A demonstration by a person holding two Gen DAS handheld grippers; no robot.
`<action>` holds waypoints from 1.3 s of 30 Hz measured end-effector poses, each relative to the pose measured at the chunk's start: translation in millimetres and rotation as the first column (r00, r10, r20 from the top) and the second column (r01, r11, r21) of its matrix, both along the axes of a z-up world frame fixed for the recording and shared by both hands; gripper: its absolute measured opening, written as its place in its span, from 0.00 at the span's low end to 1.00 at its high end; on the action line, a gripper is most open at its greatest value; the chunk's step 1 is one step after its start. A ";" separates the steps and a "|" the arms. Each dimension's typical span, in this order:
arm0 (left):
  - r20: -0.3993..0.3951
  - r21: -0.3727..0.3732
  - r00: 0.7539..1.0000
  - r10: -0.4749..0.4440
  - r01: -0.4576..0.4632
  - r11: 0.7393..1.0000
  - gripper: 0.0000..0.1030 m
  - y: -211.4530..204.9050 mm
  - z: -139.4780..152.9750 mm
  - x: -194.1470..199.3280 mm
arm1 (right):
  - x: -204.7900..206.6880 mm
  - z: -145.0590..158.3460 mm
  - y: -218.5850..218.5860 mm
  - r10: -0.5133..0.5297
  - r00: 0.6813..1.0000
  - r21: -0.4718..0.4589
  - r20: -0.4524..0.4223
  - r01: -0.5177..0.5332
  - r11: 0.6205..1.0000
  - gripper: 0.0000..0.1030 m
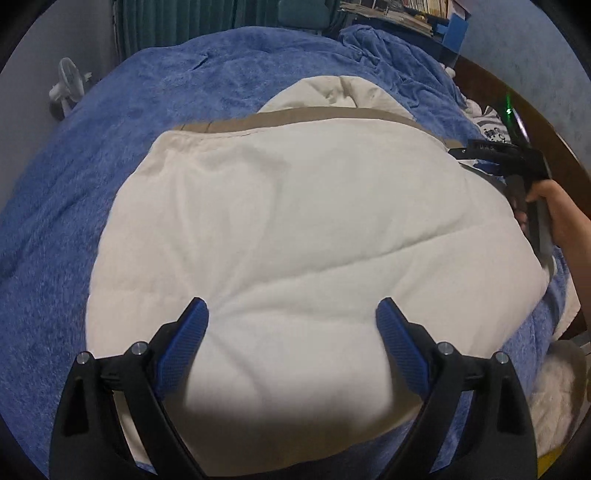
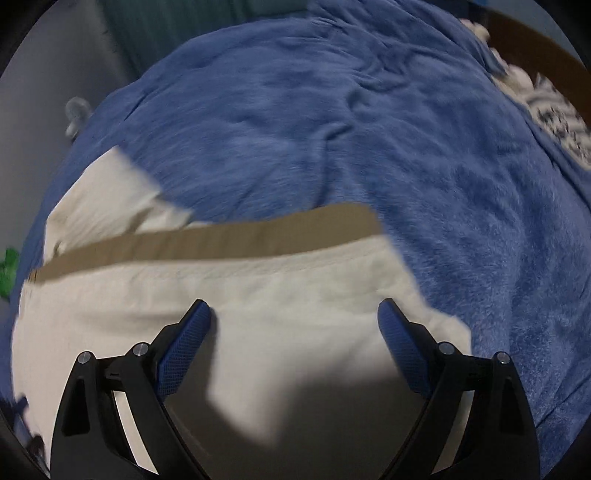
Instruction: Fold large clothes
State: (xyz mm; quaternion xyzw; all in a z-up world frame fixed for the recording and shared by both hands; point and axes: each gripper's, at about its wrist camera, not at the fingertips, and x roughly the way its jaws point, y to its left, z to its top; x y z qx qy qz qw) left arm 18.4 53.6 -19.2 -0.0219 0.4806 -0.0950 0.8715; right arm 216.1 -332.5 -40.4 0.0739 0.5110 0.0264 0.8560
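A large cream garment point(image 1: 295, 236) with a tan band point(image 1: 295, 120) along its far edge lies folded flat on a blue blanket point(image 1: 147, 92). My left gripper point(image 1: 291, 317) is open and empty, hovering over the garment's near part. My right gripper point(image 2: 295, 317) is open and empty over the garment's right part point(image 2: 258, 288), near the tan band point(image 2: 221, 240). In the left wrist view the right gripper's black body point(image 1: 517, 162), held by a hand, sits at the garment's right edge.
The blue blanket point(image 2: 406, 129) covers the bed all around the garment. A white fan point(image 1: 68, 86) stands at the left. A black-and-white patterned cloth point(image 2: 554, 110) lies at the far right by the brown bed edge point(image 1: 554, 147). Shelves with books point(image 1: 406, 14) stand behind.
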 end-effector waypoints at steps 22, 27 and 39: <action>0.050 0.041 0.998 0.039 -0.041 0.998 0.88 6.4 -3.7 -20.1 | -197.2 21.7 -35.9 0.011 0.988 -0.068 0.155 -0.001 0.998 0.85; 0.070 0.028 0.993 0.099 -0.101 0.994 0.88 9.9 4.9 -30.5 | -222.1 31.4 -52.4 -0.115 0.977 0.018 0.181 0.114 0.993 0.85; 0.169 0.077 0.974 0.147 -0.162 0.984 0.92 -39.2 28.3 -122.2 | -304.0 37.2 41.9 0.091 0.962 -0.059 0.257 -0.078 0.995 0.94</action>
